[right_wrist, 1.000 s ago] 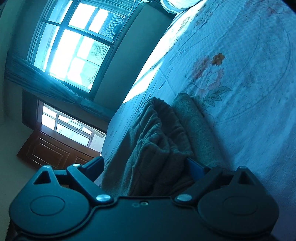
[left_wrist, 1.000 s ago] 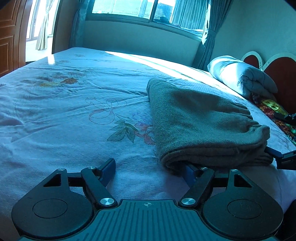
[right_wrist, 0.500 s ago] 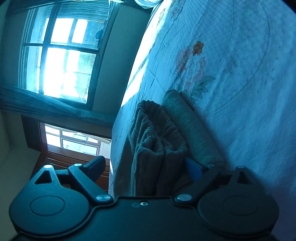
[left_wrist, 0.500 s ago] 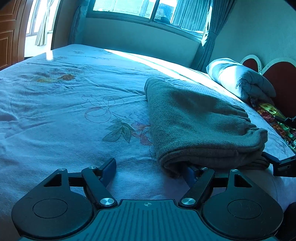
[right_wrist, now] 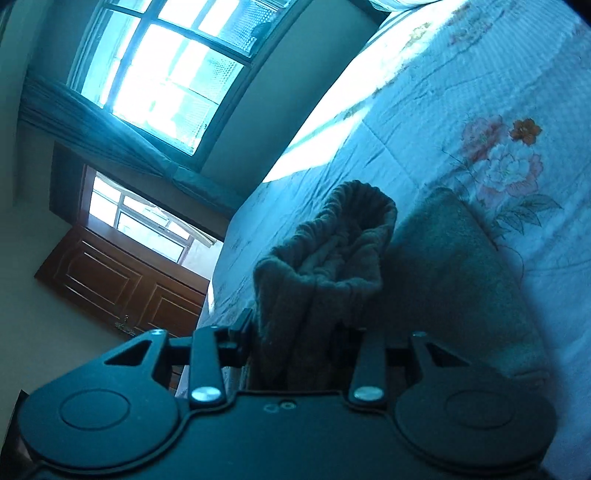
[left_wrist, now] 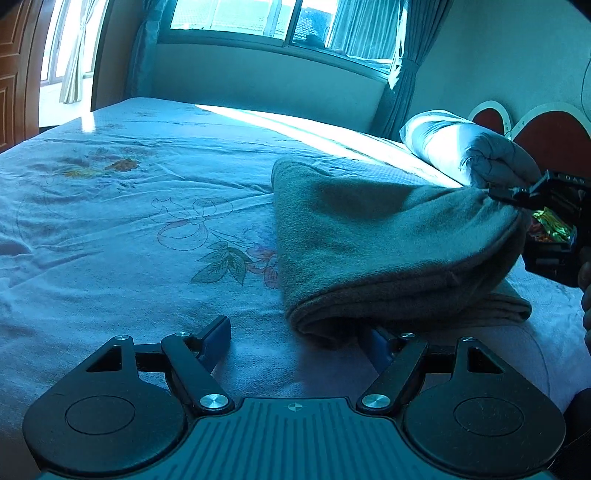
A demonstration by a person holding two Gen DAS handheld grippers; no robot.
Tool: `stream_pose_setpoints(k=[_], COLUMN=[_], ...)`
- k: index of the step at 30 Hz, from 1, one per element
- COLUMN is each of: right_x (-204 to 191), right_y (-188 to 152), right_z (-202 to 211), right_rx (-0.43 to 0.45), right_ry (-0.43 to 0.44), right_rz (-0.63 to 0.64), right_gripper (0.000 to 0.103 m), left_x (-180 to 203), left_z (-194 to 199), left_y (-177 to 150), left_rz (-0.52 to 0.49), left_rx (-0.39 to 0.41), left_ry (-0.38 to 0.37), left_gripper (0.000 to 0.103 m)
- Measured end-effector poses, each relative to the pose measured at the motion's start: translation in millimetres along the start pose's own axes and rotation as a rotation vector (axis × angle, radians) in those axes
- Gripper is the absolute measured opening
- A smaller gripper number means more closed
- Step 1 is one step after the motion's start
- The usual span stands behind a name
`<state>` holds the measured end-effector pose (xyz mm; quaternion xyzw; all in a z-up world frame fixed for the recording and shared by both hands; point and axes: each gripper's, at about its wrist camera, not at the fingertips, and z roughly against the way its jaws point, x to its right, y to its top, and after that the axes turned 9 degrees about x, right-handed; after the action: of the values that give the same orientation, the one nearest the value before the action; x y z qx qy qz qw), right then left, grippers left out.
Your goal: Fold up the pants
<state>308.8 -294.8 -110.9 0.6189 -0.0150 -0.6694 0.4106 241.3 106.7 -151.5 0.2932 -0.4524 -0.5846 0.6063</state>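
Grey-brown fleece pants [left_wrist: 388,243] lie folded on the bed, fold edge nearest my left gripper. My left gripper [left_wrist: 295,332] is open; its right finger is tucked under the near fold, its left finger rests on the sheet. My right gripper [right_wrist: 295,332] is shut on the pants' gathered waistband [right_wrist: 332,258] and lifts that end. The right gripper also shows in the left wrist view [left_wrist: 517,194], pinching the raised top layer at the right end. A lower layer [left_wrist: 502,306] stays flat on the bed.
The bed has a pale floral sheet [left_wrist: 147,221]. A light pillow [left_wrist: 465,155] and red headboard [left_wrist: 554,136] are at the right. A window [left_wrist: 277,18] with curtains is behind; a wooden door [right_wrist: 122,280] is beyond the bed. A colourful item [left_wrist: 546,221] lies by the pillow.
My right gripper has closed on the waistband and raised the top layer's right end off the bed. My left gripper has stayed open at the near fold.
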Motion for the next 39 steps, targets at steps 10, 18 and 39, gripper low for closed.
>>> stream_pose_setpoints(k=[10, 18, 39], right_x=[-33.0, 68.5, 84.9], right_y=[31.9, -10.4, 3.3], right_z=[25.7, 12.7, 8.4], right_rx=[0.128, 0.017, -0.005], right_ry=[0.085, -0.159, -0.121], right_rz=[0.066, -0.044, -0.046], right_gripper=[0.029, 0.026, 0.031], left_x=[-14.2, -16.2, -5.4], left_z=[-19.3, -24.0, -19.1], left_y=[12.6, -2.2, -7.4], left_rz=[0.081, 0.033, -0.028], left_rx=[0.033, -0.003, 0.039], left_ry=[0.146, 0.16, 0.131], left_gripper=[0.086, 0.086, 0.087])
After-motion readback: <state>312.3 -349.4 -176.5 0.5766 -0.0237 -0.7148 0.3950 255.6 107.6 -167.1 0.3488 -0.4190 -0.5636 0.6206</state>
